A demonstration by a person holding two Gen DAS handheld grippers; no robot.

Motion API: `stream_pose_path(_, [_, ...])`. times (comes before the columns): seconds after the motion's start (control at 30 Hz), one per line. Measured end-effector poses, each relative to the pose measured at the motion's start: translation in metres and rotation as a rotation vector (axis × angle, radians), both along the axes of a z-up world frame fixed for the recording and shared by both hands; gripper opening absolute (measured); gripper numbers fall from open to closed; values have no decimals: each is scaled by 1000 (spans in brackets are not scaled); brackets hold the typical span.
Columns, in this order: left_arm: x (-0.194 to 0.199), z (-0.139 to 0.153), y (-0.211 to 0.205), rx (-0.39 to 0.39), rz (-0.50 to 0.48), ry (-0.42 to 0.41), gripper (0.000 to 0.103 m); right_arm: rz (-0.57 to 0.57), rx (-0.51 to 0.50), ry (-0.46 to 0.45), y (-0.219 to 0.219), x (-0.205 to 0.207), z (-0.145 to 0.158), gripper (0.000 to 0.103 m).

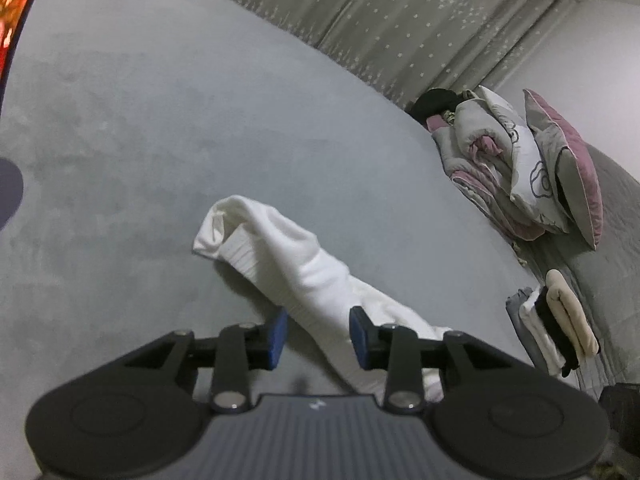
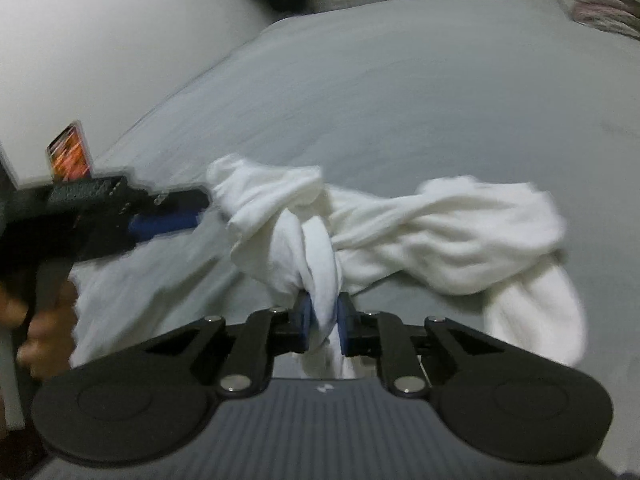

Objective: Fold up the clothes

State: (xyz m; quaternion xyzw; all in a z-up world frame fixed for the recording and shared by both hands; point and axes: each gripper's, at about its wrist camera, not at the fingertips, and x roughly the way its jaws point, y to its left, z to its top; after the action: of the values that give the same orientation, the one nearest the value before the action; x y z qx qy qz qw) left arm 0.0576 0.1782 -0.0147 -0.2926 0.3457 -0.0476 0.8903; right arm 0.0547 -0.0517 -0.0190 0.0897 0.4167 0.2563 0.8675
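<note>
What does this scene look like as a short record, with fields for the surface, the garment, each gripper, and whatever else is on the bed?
surface: grey bed cover
garment: white garment, bunched and twisted, not folded
left gripper: open, garment lying between its blue pads
right gripper: shut on a twisted part of the garment
folded stack: at the bed's right edge in the left wrist view
bedding pile: pink and grey, by the curtain
</note>
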Motion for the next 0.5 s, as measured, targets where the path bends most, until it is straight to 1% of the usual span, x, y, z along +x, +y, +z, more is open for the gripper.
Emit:
stream_pose_path(0.07, [4,-3,-5,-20,-9,9,35,-46,28,36,-13,7,-1,16])
stream_pose_path(0.17, [10,-7,-12,-54,-26,21,35,-80,62,71,-25,12,-2,15])
stream_pose_path(0.27, [18,-13,-23,-88,-43,46,35,-81,68,85,-27,12,-4,15])
stream_pose_path(0.4, [23,-23,-38,-115,-74,103,35,-78,70,89,-27,9,-2,16])
stream_pose_path(0.5, [23,-27,-47,-105,-101,117,35,-74,85,98,-27,11,-3,16])
